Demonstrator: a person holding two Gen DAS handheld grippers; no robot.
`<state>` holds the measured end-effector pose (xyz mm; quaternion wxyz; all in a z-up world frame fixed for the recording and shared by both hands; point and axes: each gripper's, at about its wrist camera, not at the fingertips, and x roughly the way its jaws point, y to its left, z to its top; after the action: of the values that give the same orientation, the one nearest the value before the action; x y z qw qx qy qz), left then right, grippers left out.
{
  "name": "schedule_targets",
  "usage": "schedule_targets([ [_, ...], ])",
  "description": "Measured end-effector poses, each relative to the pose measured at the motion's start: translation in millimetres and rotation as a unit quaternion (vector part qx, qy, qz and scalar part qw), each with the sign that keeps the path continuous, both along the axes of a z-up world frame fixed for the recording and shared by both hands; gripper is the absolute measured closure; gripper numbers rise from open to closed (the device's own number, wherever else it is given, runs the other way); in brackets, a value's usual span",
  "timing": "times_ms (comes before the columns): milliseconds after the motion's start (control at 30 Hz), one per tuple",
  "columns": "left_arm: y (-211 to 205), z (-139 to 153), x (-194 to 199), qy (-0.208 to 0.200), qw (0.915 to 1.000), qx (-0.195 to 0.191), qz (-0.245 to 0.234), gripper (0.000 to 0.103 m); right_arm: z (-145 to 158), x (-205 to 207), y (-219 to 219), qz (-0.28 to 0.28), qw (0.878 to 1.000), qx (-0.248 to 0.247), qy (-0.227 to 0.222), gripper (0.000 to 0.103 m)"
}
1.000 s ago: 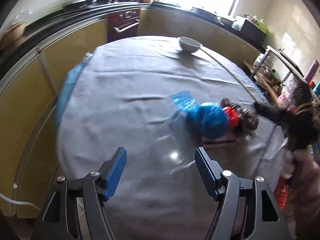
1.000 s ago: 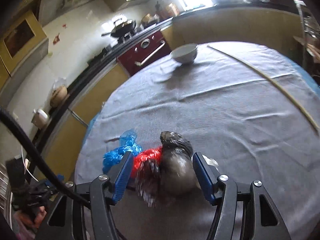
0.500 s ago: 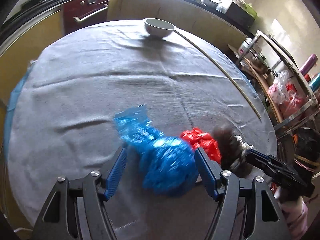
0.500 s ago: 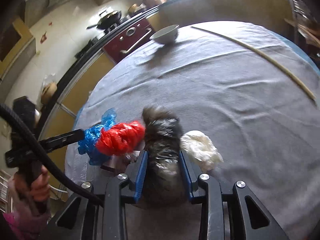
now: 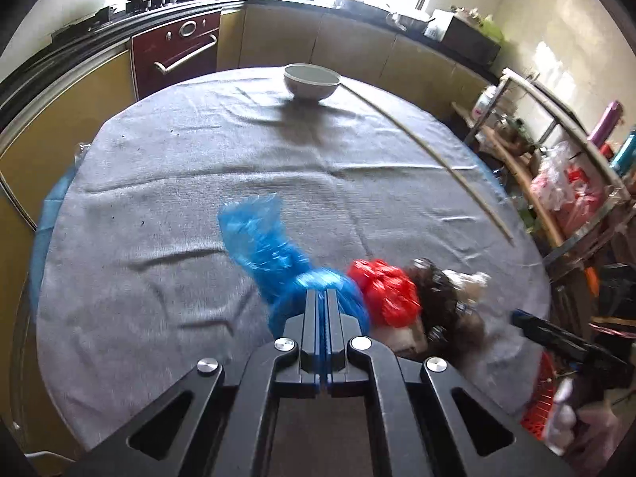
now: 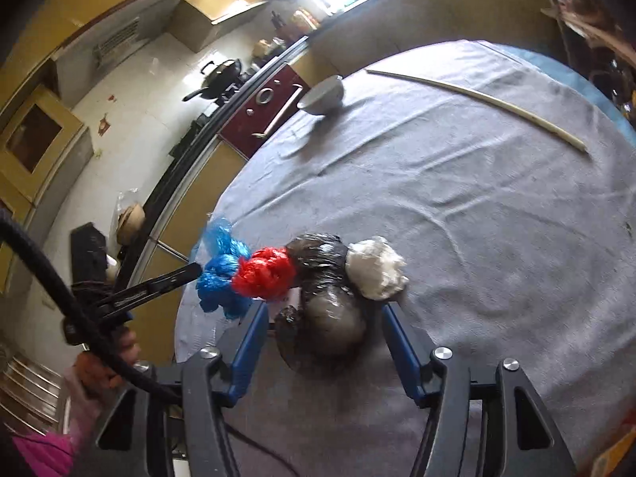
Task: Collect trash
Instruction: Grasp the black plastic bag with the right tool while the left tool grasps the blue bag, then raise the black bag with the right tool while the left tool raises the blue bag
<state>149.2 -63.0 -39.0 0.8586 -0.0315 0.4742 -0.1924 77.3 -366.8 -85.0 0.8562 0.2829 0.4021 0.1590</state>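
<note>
A row of crumpled bags lies near the front edge of the grey-clothed round table [image 5: 198, 159]. It holds a blue plastic bag [image 5: 270, 254], a red one [image 5: 383, 290], a dark one [image 5: 445, 302] and a white wad [image 6: 375, 272]. My left gripper [image 5: 326, 292] is shut, pinching the near end of the blue bag [image 6: 220, 274]. My right gripper [image 6: 322, 307] straddles the dark bag [image 6: 326, 278]. Its jaws are opening, and the blue pads stand clear of the bag's sides. The red bag [image 6: 264, 278] sits between the blue and dark ones.
A white bowl [image 5: 311, 85] stands at the table's far edge, and a long thin stick [image 5: 429, 155] lies across the far right. Yellow cabinets and a dark red oven [image 5: 175, 51] ring the table. A cluttered metal rack [image 5: 556, 183] stands at the right.
My left gripper moved up to the blue bag and closed on it. My right gripper squeezed the dark bag half a second ago and has since spread apart around it.
</note>
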Motion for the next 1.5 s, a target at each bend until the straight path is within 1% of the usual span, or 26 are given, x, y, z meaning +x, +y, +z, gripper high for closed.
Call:
schedule_targets([
  [33,0,2,-7,-0.003,1.0000,-0.001,-0.009,0.102,-1,3,6,0.009,1.000,0.001,-0.001,0.039],
  [100,-1,4,-20,-0.011,0.9996,0.010,-0.026,0.102,-5,10,18,0.017,1.000,-0.007,0.002,0.039],
  [167,-1,5,-26,-0.013,0.9992,0.015,-0.035,0.102,-11,23,30,0.018,0.999,-0.040,0.013,0.041],
  [200,1,4,-26,-0.011,0.9993,0.017,-0.032,0.102,-17,32,35,0.017,0.998,-0.057,0.025,0.042],
  [233,4,3,-24,-0.007,0.9995,0.016,-0.027,0.102,-23,38,38,0.017,0.997,-0.063,0.035,0.049],
  [267,9,3,-21,0.001,0.9998,0.009,-0.019,0.102,-32,47,42,0.023,0.996,-0.060,0.054,0.063],
  [300,12,3,-20,0.008,0.9999,0.004,-0.014,0.097,-41,53,45,0.029,0.996,-0.054,0.070,0.063],
  [333,19,2,-15,0.016,0.9999,-0.003,-0.005,0.091,-46,54,47,0.030,0.996,-0.047,0.075,0.065],
  [367,25,2,-9,0.022,0.9997,-0.007,0.006,0.071,-47,53,49,0.029,0.996,-0.046,0.075,0.066],
  [400,27,1,-7,0.023,0.9996,-0.008,0.013,0.047,-47,50,52,0.028,0.996,-0.053,0.071,0.066],
  [433,32,2,0,0.021,0.9993,-0.011,0.028,0.040,-45,45,54,0.025,0.996,-0.058,0.066,0.066],
  [467,34,1,4,0.020,0.9991,-0.012,0.035,0.037,-44,38,53,0.022,0.997,-0.052,0.060,0.066],
  [533,30,-3,17,0.033,0.9986,-0.017,0.039,0.036,-41,26,49,0.018,0.998,-0.039,0.052,0.067],
  [600,23,-13,30,0.052,0.9978,-0.007,0.040,0.035,-38,13,42,0.011,0.999,-0.028,0.043,0.067],
  [700,6,-36,48,0.075,0.9956,0.031,0.045,0.035,-33,-6,25,-0.003,0.999,0.011,0.034,0.067],
  [767,-4,-50,51,0.079,0.9939,0.062,0.047,0.036,-30,-19,14,-0.015,0.999,0.022,0.030,0.067],
  [867,-15,-60,43,0.077,0.9937,0.076,0.029,0.036,-28,-33,2,-0.031,0.999,0.024,0.027,0.067],
  [933,-16,-66,38,0.082,0.9926,0.086,0.023,0.045,-29,-41,-3,-0.037,0.999,0.025,0.026,0.067],
  [1000,-12,-69,34,0.082,0.9936,0.074,0.024,0.047,-31,-46,-5,-0.043,0.998,0.035,0.026,0.067],
  [1100,-10,-65,29,0.077,0.9941,0.072,0.028,0.050,-33,-47,-8,-0.047,0.997,0.049,0.023,0.067],
  [1167,-9,-57,24,0.067,0.9950,0.068,0.029,0.050,-30,-48,-6,-0.044,0.997,0.057,0.013,0.067],
  [1333,-8,-13,-6,0.015,0.9987,0.042,0.025,0.050,-10,-59,0,-0.026,0.996,0.082,-0.033,0.067],
  [1433,-11,13,-29,-0.016,0.9996,0.024,0.008,0.050,0,-65,2,-0.019,0.993,0.101,-0.056,0.067],
  [1500,-13,25,-44,-0.031,0.9994,0.016,-0.006,0.050,8,-70,2,-0.019,0.992,0.105,-0.069,0.067],
])
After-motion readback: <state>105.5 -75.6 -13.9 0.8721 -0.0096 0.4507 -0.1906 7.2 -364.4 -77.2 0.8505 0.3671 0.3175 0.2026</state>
